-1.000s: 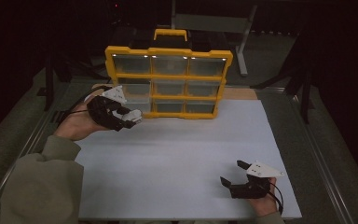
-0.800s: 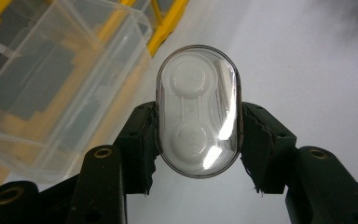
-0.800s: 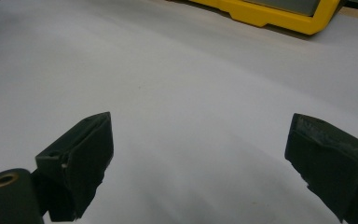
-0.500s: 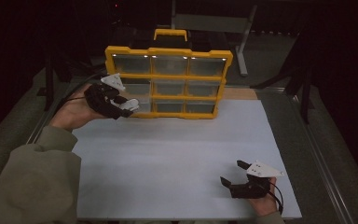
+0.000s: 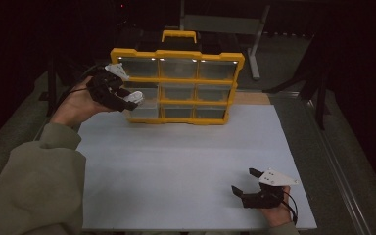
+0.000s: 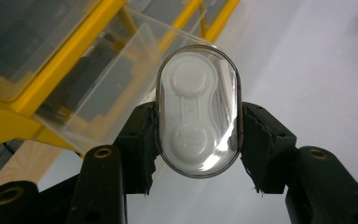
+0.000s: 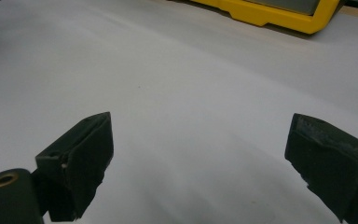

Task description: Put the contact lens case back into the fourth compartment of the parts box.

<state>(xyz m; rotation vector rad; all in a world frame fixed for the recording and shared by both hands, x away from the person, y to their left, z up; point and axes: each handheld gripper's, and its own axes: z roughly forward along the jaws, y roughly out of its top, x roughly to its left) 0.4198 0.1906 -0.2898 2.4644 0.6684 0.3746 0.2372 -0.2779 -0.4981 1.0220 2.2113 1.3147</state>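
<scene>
the left gripper (image 6: 198,140) clamps its jaws on a white contact lens case (image 6: 198,116), held at ten o'clock of the worktop (image 5: 186,166) beside the yellow organizer (image 5: 176,88). the right gripper (image 5: 247,182), jaws open, rests at five o'clock.

Dim, dark-edged room; the white table (image 5: 186,161) is evenly lit, with glare spots along the yellow organizer (image 5: 176,53).

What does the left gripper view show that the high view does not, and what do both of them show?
The left gripper view alone makes clear what is held: a white contact lens case in a clear oval shell, pinched between the black pads, beside an open clear drawer. The high view alone gives the yellow organizer's handle and the right gripper, open over the white table. Both show the yellow organizer and the left gripper.
</scene>
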